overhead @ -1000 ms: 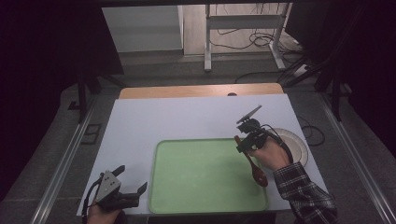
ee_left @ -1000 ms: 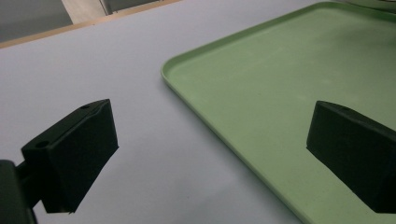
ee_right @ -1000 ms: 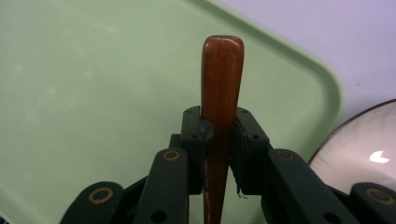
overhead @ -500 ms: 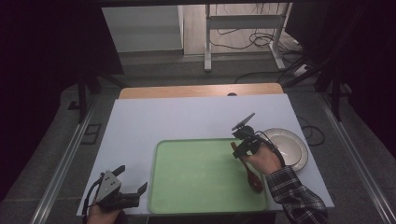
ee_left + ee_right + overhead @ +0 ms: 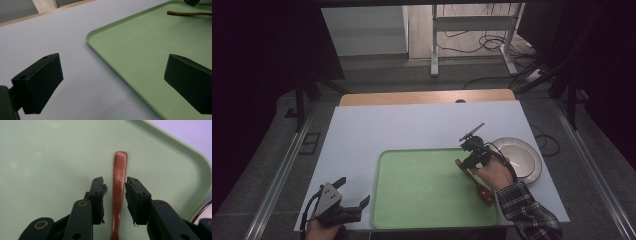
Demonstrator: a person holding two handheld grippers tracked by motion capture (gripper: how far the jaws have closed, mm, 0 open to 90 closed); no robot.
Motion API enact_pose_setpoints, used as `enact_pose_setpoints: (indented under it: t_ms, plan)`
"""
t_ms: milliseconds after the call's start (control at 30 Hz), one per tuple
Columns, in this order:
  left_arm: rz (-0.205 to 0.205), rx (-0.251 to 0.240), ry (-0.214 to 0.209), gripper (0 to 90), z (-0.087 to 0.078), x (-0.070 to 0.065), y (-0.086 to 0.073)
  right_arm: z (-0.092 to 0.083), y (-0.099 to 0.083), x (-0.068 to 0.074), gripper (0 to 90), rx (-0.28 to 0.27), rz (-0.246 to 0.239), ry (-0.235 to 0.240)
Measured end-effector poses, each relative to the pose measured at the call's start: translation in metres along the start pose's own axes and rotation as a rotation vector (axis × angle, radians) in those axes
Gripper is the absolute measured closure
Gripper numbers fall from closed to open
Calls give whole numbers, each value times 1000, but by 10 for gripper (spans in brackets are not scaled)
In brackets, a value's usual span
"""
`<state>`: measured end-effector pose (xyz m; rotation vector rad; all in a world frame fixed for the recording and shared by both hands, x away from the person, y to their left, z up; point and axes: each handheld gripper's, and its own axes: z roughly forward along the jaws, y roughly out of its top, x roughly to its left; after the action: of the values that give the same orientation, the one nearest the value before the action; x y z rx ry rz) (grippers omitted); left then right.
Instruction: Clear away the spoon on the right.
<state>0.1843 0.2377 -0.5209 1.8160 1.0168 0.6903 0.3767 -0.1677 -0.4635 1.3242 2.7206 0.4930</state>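
A: Two grippers up. R gripper [image 5: 465,160] sits over the right part of the green tray [image 5: 412,200], its jaws astride the wooden spoon [image 5: 119,185]'s handle.

B: Clamped?

A: No. Right gripper view shows a slim gap each side of the handle, pads not pressing. Jaws have just been opening a bit, w/ the handle between them.

B: Spoon's where?

A: Lying flat in the tray near its right edge, bowl end toward the person. White plate [image 5: 524,155] sits on the table just right of the tray.

B: L gripper?

A: L gripper [image 5: 353,200] by the tray's near-left corner, jaws wide, nothing between them, above bare table [image 5: 362,130] & tray rim.
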Motion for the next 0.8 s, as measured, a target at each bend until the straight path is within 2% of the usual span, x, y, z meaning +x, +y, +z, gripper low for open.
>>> enact_pose_setpoints:
  t_ms: [100, 333, 533, 800]
  plan:
    - [1, 0, 0, 17, 0, 0, 0, -2, -3, 2, 719, -26, -25, 2]
    - [0, 0, 0, 18, 0, 0, 0, 4, -12, 14, 893, -58, -103, -13]
    - [-1, -1, 0, 17, 0, 0, 0, 7, -19, 19, 897, -88, -136, -32]
    - [-1, -2, 1, 18, 0, 0, 0, 12, -30, 19, 896, -116, -137, -21]
